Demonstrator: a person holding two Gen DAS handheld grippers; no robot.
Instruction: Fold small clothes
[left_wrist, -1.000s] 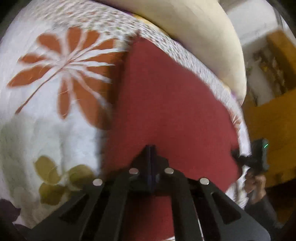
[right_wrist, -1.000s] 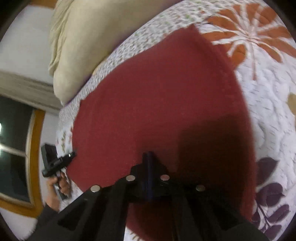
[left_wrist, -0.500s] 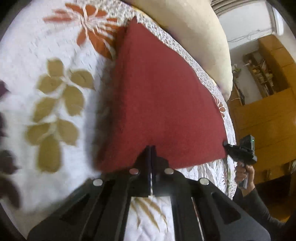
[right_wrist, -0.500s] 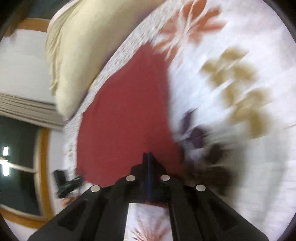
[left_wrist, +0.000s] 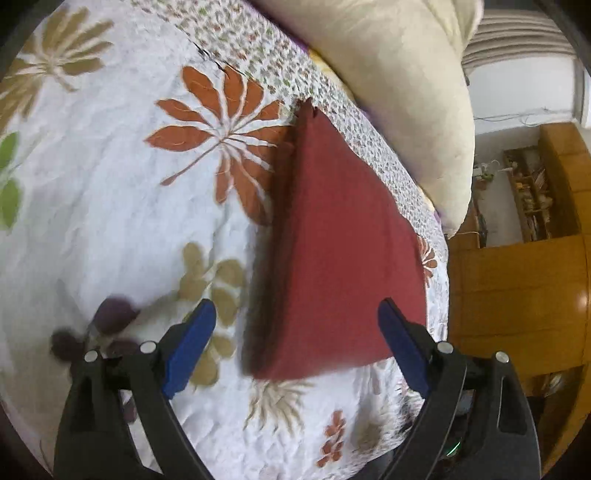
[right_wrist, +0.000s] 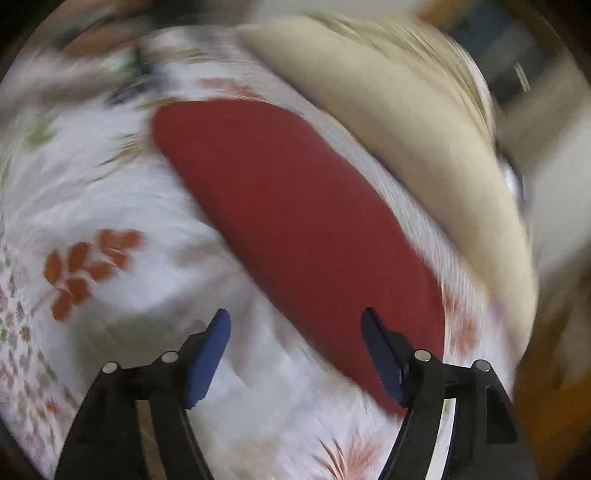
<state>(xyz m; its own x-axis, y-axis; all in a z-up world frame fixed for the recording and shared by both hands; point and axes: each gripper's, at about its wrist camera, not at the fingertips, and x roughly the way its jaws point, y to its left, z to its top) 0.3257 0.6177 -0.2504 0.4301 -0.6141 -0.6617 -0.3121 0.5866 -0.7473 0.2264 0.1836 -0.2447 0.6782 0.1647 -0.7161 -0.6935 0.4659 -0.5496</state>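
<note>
Red cloth (left_wrist: 343, 240) folded flat on floral bedspread (left_wrist: 110, 206), left gripper (left_wrist: 295, 343) and right gripper (right_wrist: 295, 347) above, jaws wide apart, empty.

Dark red cloth (left_wrist: 343, 236), plain and unpatterned, folded flat into a long narrow shape with layered edges stacked along its left side, lying on the floral bedspread (left_wrist: 122, 206), far end near the cream pillow (left_wrist: 399, 92), near edge straight
</note>
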